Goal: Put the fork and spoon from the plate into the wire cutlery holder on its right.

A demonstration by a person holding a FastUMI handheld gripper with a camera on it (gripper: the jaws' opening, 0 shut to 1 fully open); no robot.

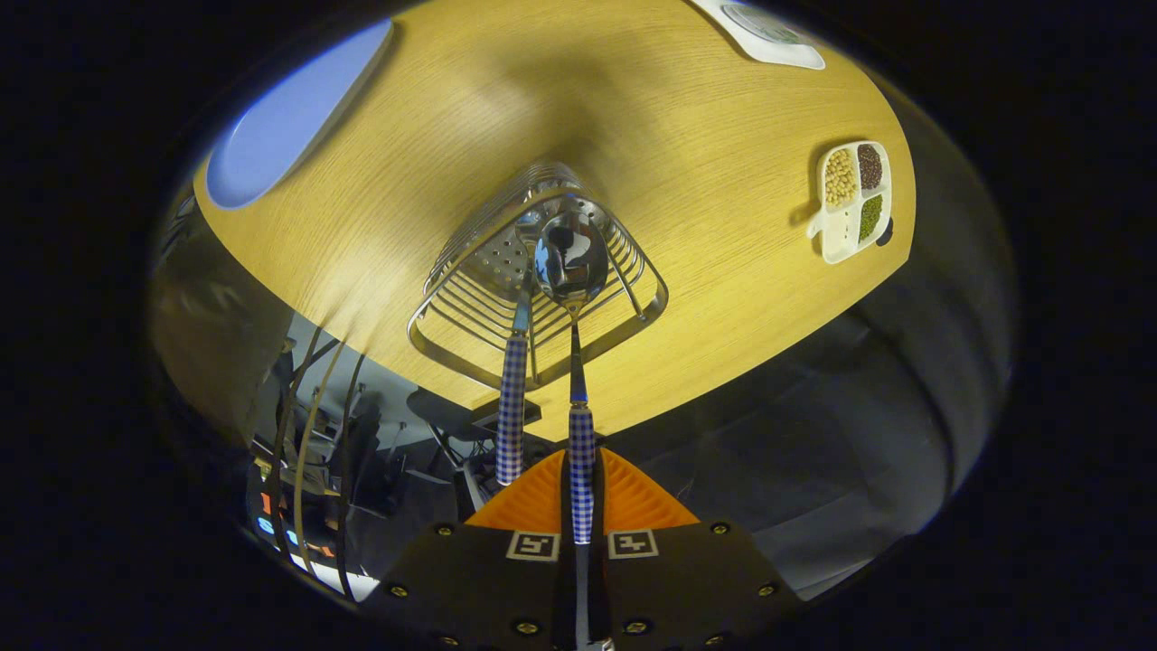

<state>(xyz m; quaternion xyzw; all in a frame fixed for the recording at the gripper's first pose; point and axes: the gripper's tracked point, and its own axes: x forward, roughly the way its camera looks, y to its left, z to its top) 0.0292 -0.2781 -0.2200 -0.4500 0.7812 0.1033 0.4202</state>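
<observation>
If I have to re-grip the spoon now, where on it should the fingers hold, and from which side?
Keep to the checked handle, coming from above along its length. The gripper is already shut on that end, and the spoon hangs bowl-down at the mouth of the wire cutlery holder. The bowl is rounded and slick, crowded by the wires and the fork beside it, so it is probably a poor grip.

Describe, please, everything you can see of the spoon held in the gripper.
The spoon has a shiny, mirror-like metal bowl, a thin metal neck and a blue-and-white checked handle. The gripper is shut on that handle, its fingers pressing from both sides. The spoon points bowl-first over the wire cutlery holder, right beside the fork already standing in it. Whether the bowl touches the wires is unclear.
</observation>
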